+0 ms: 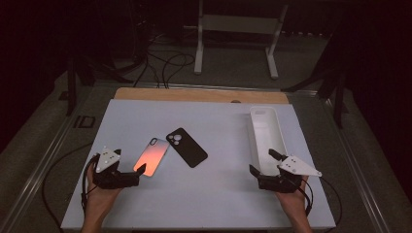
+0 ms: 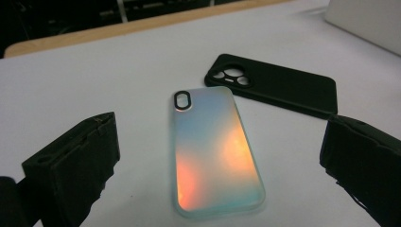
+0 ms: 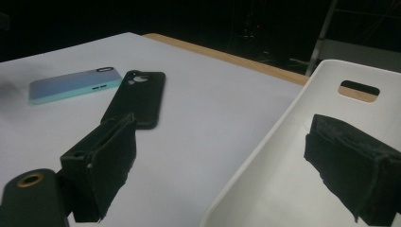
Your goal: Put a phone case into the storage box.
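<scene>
An iridescent phone case (image 1: 151,156) (image 2: 213,151) lies back up on the white table, left of centre. Beside it on the right lies a black phone case (image 1: 187,147) (image 2: 279,85), also back up, apart from the first. My left gripper (image 1: 138,174) (image 2: 221,125) rests low at the near end of the iridescent case, jaws wide apart and touching nothing. My right gripper (image 1: 261,161) (image 3: 226,123) stands open at the near end of a long white tray (image 1: 253,133) (image 3: 265,142), one jaw over the tray's inside, the other outside its left wall.
The white table cover (image 1: 209,194) has a wooden strip (image 1: 199,94) along its far edge. Behind the table, a white metal frame (image 1: 238,24) and dark cables (image 1: 165,63) lie on the floor. The tray (image 2: 369,23) holds nothing that I can see.
</scene>
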